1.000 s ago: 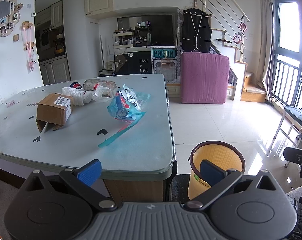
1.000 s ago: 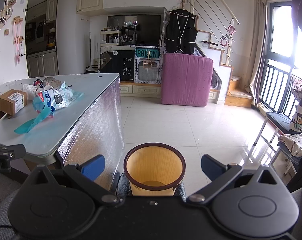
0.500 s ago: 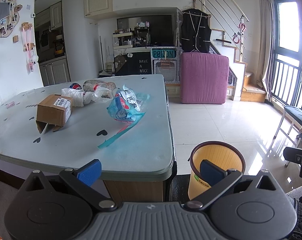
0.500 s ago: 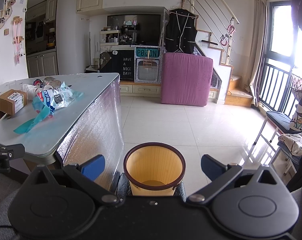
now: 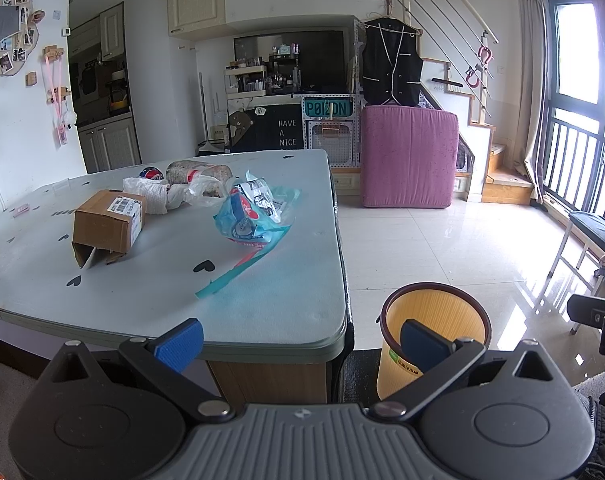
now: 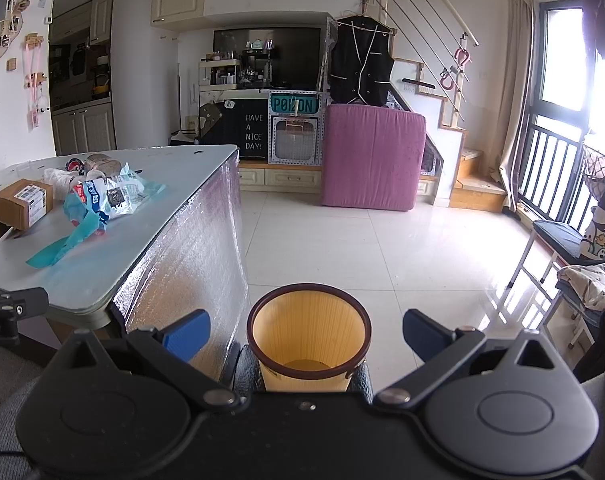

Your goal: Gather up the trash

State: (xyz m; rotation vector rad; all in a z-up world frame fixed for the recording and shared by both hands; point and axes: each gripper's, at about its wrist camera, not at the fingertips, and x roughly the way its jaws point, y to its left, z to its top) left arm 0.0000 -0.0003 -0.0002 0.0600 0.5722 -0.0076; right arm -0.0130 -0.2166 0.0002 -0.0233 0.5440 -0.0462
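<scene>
Trash [image 5: 254,212] clearer leftward; bin [image 6: 308,336] interior visible rightward.

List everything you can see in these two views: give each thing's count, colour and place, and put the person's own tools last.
table: 1, pale grey-green, left
cardboard box: 1, brown, on table
plastic bag: 1, blue-teal, table middle
teal strip: 1, trailing from bag
white wrappers: a few, behind box
bin: 1, yellow, dark rim, floor beside table
cushion: 1, pink, far wall
vest: 1, black, hanging
left tool: open, empty
right tool: open, empty
</scene>
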